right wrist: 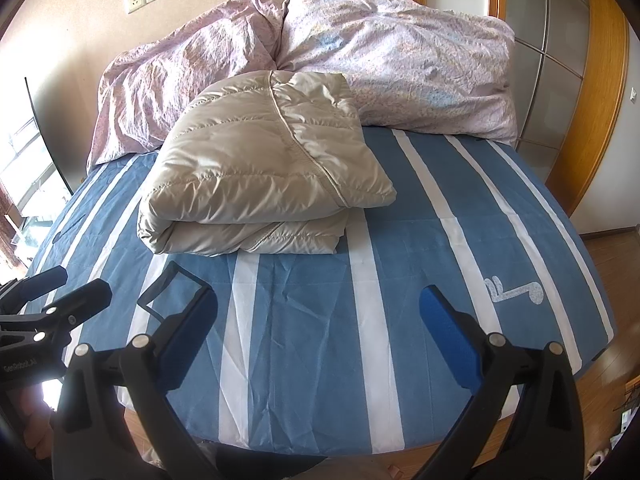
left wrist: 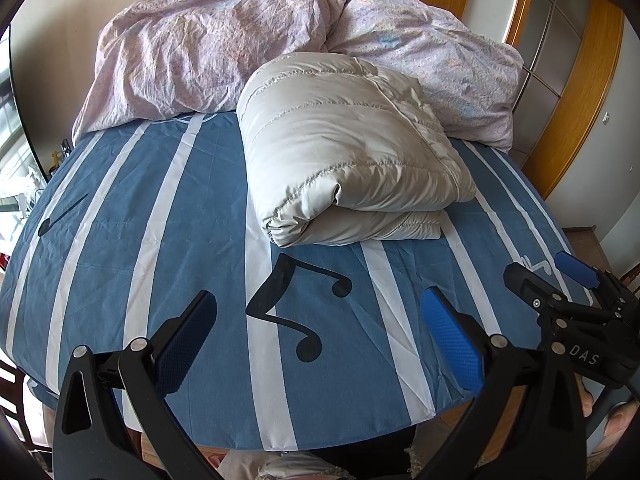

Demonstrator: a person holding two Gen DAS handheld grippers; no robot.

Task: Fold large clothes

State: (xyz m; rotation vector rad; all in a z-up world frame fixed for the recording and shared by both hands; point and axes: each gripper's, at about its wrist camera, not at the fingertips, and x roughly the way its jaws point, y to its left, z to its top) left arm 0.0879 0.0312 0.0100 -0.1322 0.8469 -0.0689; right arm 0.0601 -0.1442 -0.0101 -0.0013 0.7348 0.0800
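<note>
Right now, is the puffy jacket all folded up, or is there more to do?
It looks folded: the beige puffer jacket lies in a neat stacked bundle on the striped bedsheet. Nothing is in hand; the left gripper and right gripper are both open and held back from it. The crumpled pink duvet behind remains unfolded, if that counts.

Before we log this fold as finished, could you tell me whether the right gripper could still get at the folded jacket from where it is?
Probably yes: the right gripper is open and empty, and only bare striped sheet lies between it and the folded jacket.
</note>
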